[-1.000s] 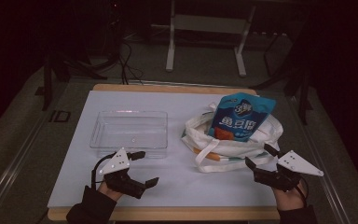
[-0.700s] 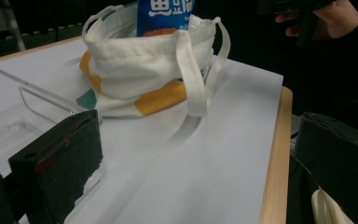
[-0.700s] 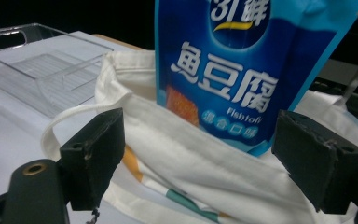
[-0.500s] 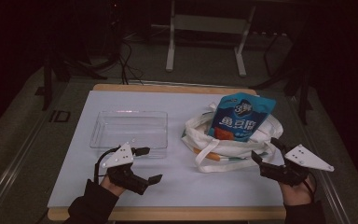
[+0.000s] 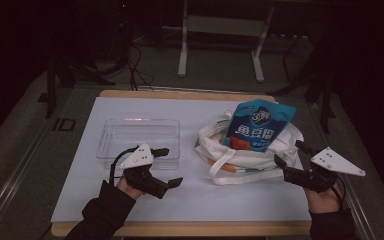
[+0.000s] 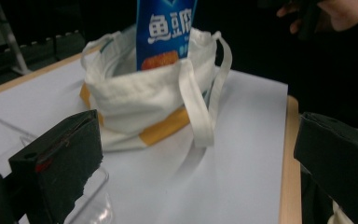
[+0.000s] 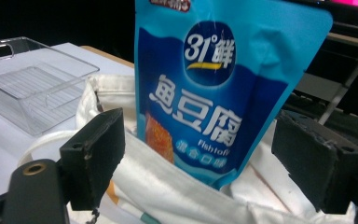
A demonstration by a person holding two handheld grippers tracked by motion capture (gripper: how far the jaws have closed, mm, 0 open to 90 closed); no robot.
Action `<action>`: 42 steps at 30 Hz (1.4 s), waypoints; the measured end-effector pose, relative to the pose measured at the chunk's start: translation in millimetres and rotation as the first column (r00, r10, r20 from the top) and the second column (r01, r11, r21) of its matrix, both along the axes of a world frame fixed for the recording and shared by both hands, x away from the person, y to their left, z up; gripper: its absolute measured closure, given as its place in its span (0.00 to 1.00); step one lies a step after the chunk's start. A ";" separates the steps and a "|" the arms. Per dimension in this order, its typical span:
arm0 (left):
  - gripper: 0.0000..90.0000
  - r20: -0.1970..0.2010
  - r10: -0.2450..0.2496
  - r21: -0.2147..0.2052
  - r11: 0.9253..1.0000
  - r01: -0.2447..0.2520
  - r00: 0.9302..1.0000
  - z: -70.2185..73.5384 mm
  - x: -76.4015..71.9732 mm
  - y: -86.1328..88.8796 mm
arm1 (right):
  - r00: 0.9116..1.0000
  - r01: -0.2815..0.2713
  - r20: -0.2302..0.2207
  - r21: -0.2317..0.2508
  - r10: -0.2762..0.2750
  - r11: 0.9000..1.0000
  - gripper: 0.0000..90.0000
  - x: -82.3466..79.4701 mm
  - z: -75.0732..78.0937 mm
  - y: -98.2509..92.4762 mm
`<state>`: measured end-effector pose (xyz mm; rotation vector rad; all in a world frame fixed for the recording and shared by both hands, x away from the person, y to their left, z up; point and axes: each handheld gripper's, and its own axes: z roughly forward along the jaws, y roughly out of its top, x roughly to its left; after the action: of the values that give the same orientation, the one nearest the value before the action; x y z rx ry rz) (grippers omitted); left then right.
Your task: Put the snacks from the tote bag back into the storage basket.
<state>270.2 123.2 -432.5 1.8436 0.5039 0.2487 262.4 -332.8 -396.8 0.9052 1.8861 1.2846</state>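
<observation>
Both jaws of the right hand-held gripper [image 5: 291, 161] are spread, aimed at the blue pouch [image 7: 223, 93] standing in the white tote bag [image 5: 240, 150] on the bench [image 5: 80, 200]; approach is judged under way, and closure on the pouch is required next, while the left hand-held gripper [image 5: 168, 166] is held spread beside the clear tray [image 5: 111, 149].

Both tools [image 5: 166, 166] [image 5: 292, 158] agape — empty

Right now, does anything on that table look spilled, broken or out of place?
Nothing looks spilled or damaged. The blue snack pouch stands half out of the slumped white tote bag, with one handle loop trailing on the mat. The clear tray sits empty and square. Both the left gripper and right gripper are open, holding nothing.
</observation>
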 end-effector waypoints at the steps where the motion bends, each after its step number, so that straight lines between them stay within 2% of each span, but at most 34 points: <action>1: 0.01 0.001 0.008 -0.001 1.000 -0.008 1.000 0.9 2.2 -1.0 | 1.000 -0.001 0.002 0.001 0.001 1.000 0.19 0.7 1.6 -0.1; 4: 0.01 0.002 0.002 -0.007 1.000 -0.002 1.000 3.8 7.6 -4.0 | 1.000 -0.005 0.027 -0.001 0.005 1.000 0.19 4.3 9.4 -1.2; 10: 0.01 0.010 -0.016 0.003 1.000 0.016 1.000 15.8 25.8 -16.8 | 0.999 -0.019 0.046 0.023 0.018 1.000 0.19 10.2 19.9 -3.5; 15: 0.01 0.015 -0.036 -0.001 0.999 0.036 0.999 23.6 36.9 -27.6 | 0.999 -0.025 0.043 0.025 0.024 0.999 0.19 15.6 23.7 -5.5; 21: 0.01 0.022 -0.046 -0.004 0.999 0.046 0.999 28.1 48.0 -39.4 | 0.997 -0.047 0.064 0.035 0.044 0.998 0.16 22.8 25.8 -6.1; 26: 0.01 0.020 -0.060 0.005 0.998 0.060 0.998 30.0 56.7 -47.5 | 0.997 -0.069 0.042 0.026 0.068 0.997 0.16 30.7 25.0 -5.2; 31: 0.01 0.014 -0.067 0.015 0.998 0.067 0.998 30.6 65.2 -56.3 | 0.998 -0.065 0.031 0.033 0.064 0.997 0.16 37.8 22.0 -5.9; 39: 0.01 0.021 -0.093 0.024 0.995 0.093 0.995 35.1 79.6 -75.0 | 0.998 -0.060 0.017 0.009 0.060 0.998 0.15 45.6 19.3 -7.3; 42: 0.01 0.017 -0.100 0.027 0.995 0.100 0.995 35.7 85.2 -82.3 | 0.998 -0.057 0.014 0.015 0.057 0.998 0.14 47.7 18.7 -8.3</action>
<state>355.4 40.9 -396.8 1.8842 0.3957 0.2055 310.1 -341.0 -378.0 0.8541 1.9061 1.3374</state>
